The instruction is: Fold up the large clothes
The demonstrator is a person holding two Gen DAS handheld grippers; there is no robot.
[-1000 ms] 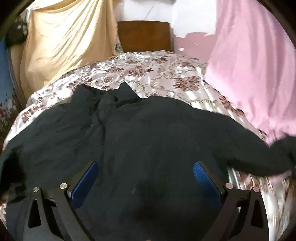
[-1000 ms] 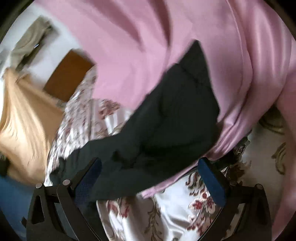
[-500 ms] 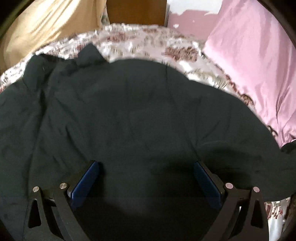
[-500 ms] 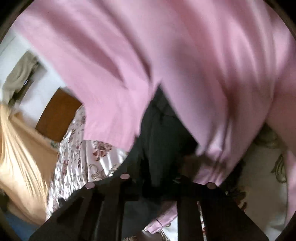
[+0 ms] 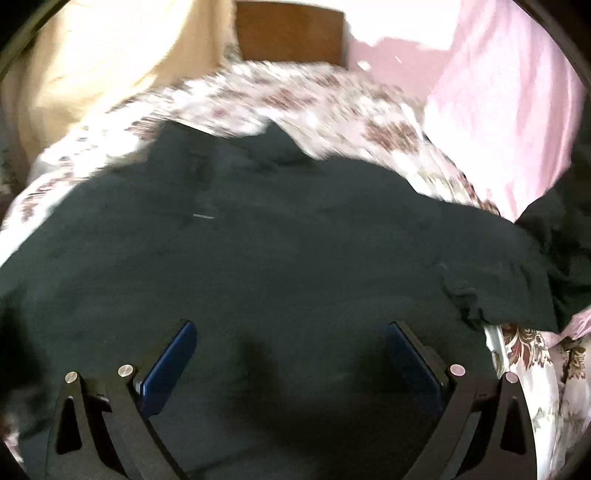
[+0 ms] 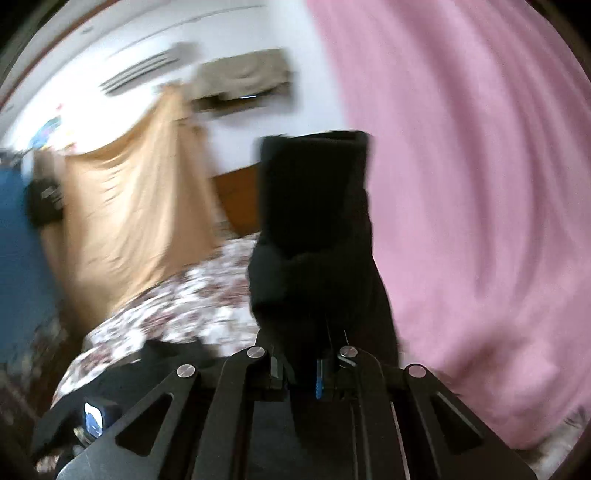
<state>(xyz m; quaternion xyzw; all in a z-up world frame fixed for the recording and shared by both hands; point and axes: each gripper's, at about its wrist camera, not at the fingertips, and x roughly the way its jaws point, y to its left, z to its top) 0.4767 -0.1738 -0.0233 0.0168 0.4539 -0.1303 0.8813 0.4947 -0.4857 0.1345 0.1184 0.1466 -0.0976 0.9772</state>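
Observation:
A large black garment (image 5: 258,258) lies spread over the flowered bedspread (image 5: 295,96), collar toward the far side. My left gripper (image 5: 290,354) hovers over its body, open, blue pads wide apart with nothing between them. In the right wrist view my right gripper (image 6: 303,369) is shut on the garment's black sleeve (image 6: 314,229). The sleeve is lifted off the bed and stands up in front of the camera. In the left wrist view the same sleeve (image 5: 554,251) rises at the right edge.
A pink curtain (image 6: 480,184) hangs close on the right. A tan cloth (image 6: 129,206) drapes at the far left, beside a wooden headboard (image 5: 291,33). A wall air conditioner (image 6: 140,70) sits high up. A blue surface (image 6: 18,258) stands at the left.
My right gripper closed on the black sleeve, then rose and rolled, lifting the sleeve off the bed. The left gripper moved in over the garment, then drew back; it stays open.

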